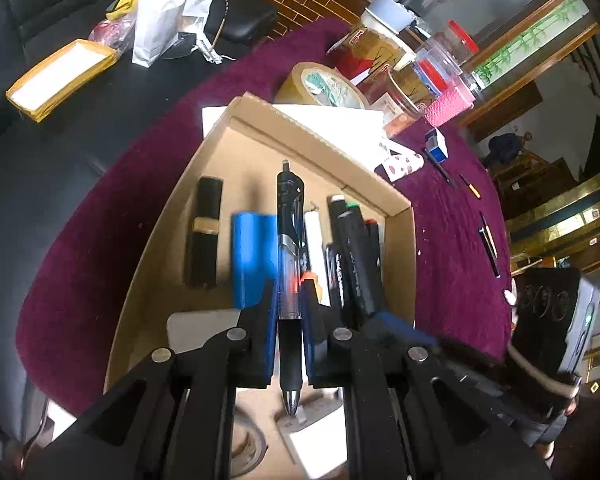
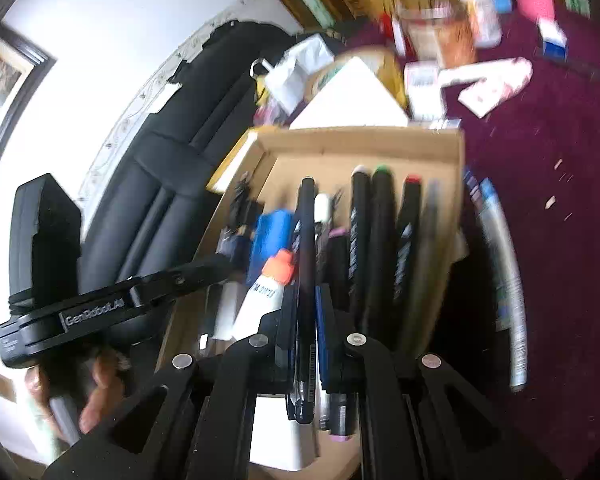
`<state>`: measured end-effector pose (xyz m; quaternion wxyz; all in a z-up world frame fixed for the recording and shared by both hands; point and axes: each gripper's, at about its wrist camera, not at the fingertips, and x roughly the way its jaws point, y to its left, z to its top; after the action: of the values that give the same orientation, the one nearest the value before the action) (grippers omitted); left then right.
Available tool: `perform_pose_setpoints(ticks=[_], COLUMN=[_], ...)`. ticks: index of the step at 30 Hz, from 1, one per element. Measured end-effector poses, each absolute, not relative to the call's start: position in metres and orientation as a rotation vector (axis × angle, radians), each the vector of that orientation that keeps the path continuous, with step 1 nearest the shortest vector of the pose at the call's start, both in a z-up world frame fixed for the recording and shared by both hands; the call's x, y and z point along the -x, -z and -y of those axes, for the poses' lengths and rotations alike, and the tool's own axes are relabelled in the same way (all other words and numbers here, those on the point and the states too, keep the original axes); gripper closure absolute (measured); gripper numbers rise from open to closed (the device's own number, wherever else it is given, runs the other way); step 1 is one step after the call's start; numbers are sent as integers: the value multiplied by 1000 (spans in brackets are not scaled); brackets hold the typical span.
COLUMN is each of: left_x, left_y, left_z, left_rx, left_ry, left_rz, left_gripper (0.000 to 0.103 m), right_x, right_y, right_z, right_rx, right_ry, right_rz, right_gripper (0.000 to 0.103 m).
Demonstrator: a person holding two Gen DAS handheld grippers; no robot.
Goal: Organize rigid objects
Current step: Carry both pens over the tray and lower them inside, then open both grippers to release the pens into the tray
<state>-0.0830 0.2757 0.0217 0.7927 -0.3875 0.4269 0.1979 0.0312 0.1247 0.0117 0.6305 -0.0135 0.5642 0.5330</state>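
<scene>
Left gripper [image 1: 289,300] clamped on black retractable pen with clear barrel [image 1: 288,236], held lengthwise over shallow brown cardboard box [image 1: 400,216]; pen tip toward camera, clicker toward far wall of box. In box below: black rectangular case with tan band [image 1: 203,232] at left, blue rectangular block [image 1: 252,256] beside it, white stick [image 1: 315,240] and row of black markers [image 1: 352,256] at right. Box resting on worktop with maroon cloth [image 1: 452,248].

Right gripper [image 2: 305,304] closed on slim black pen [image 2: 306,248], over same box [image 2: 452,148]; view motion-blurred. White tube with orange cap [image 2: 272,280] just left of gripped pen, black markers with coloured end caps [image 2: 380,232] to right.
</scene>
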Motion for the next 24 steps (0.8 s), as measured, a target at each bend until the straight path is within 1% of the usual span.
perform_pose_setpoints(ticks=[2,8,11,17,23,24], left_x=[77,69,68,66,58,58], left_y=[-20,-9,-3,-4,-8,-8], left_z=[-277,-282,-285,-287,-287,-287], left_rx=[831,830,817,813,757,760], left_ry=[-435,-427,-442,-450,-497,-499], left_rz=[-927,-953,-966,-965,-962,-958], left_gripper=[95,95,95,94,94,93], right_x=[-29,-31,-28,-28,-17,-16], right_y=[-9,2,-4,-2,-6,-7], right_z=[-129,-135,-139,-144,-147,-145], right_rx=[61,54,118,122,148,148], right_ry=[-1204,-1197,-1185,-1205,-1188,-1187], right_rz=[-1263,-1304,-1246,-1247,-1195,-1187], right_gripper=[95,95,95,95,94,94])
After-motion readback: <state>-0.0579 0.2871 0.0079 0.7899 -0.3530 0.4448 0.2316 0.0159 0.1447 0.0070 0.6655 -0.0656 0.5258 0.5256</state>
